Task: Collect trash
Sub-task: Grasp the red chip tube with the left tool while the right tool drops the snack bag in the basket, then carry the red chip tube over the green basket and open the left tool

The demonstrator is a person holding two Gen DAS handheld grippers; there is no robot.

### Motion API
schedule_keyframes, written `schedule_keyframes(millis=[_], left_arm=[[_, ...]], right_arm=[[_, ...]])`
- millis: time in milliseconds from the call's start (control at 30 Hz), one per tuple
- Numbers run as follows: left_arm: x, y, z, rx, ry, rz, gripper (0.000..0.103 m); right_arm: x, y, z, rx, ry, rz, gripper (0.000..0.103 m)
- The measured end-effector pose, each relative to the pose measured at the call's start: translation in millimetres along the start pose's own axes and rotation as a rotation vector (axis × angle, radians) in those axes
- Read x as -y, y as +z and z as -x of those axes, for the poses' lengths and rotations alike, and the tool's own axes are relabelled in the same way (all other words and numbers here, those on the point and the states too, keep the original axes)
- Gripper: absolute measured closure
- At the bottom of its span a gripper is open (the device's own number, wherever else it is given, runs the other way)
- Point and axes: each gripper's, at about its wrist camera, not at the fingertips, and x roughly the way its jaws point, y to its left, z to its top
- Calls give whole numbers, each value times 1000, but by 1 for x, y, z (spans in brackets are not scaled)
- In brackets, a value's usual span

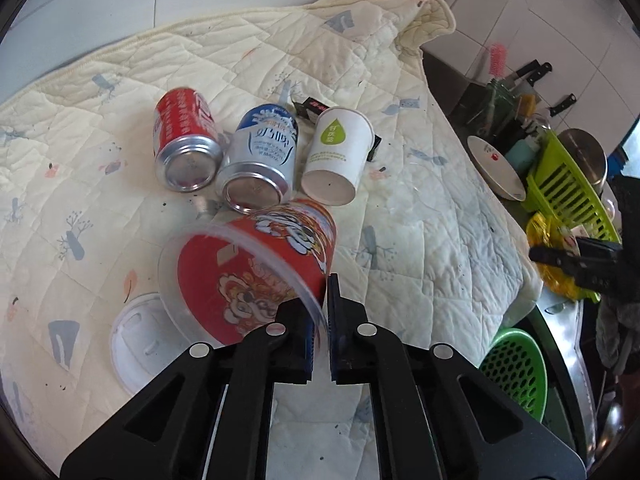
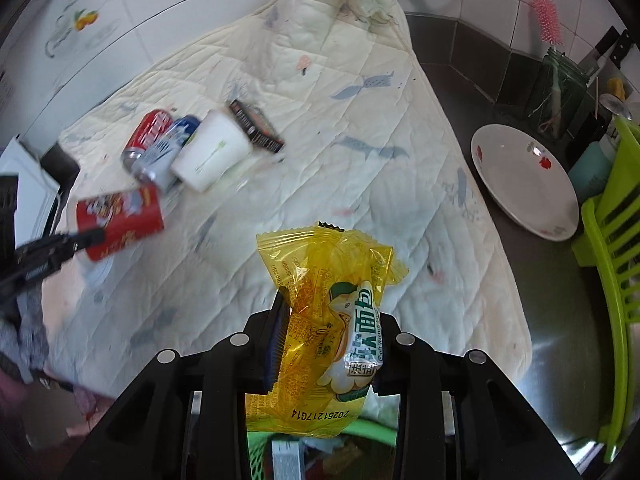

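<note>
My left gripper (image 1: 320, 320) is shut on the clear rim of a red instant-noodle cup (image 1: 256, 272), held tilted above the quilted cloth (image 1: 420, 220). Beyond it lie a red can (image 1: 184, 140), a blue-and-white can (image 1: 260, 156) and a white paper cup (image 1: 338, 156), with a small dark box (image 1: 310, 106) behind. My right gripper (image 2: 328, 340) is shut on a yellow bread wrapper (image 2: 332, 312). In the right wrist view the noodle cup (image 2: 120, 220), the cans (image 2: 160, 148), the paper cup (image 2: 212, 152) and the dark box (image 2: 256, 126) show at the left.
A white lid (image 1: 140, 340) lies on the cloth under the cup. A green perforated basket (image 1: 516, 372) sits below the cloth's right edge; it shows under the wrapper (image 2: 360, 436). A white plate (image 2: 524, 180), a green dish rack (image 2: 616, 240) and knives stand at the right.
</note>
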Motion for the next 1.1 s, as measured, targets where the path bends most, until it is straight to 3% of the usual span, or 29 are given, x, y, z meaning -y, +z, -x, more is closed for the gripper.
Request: schedule_keyframes(millis=[400, 833, 1100], left_arm=[[11, -24, 43, 36, -3, 0, 99], [52, -43, 70, 46, -81, -50, 99], [90, -52, 67, 18, -150, -147, 99]], right_arm=[[-23, -74, 29, -61, 28, 126, 71], [-43, -140, 3, -241, 68, 272, 69], [-36, -165, 5, -277, 41, 267, 51]])
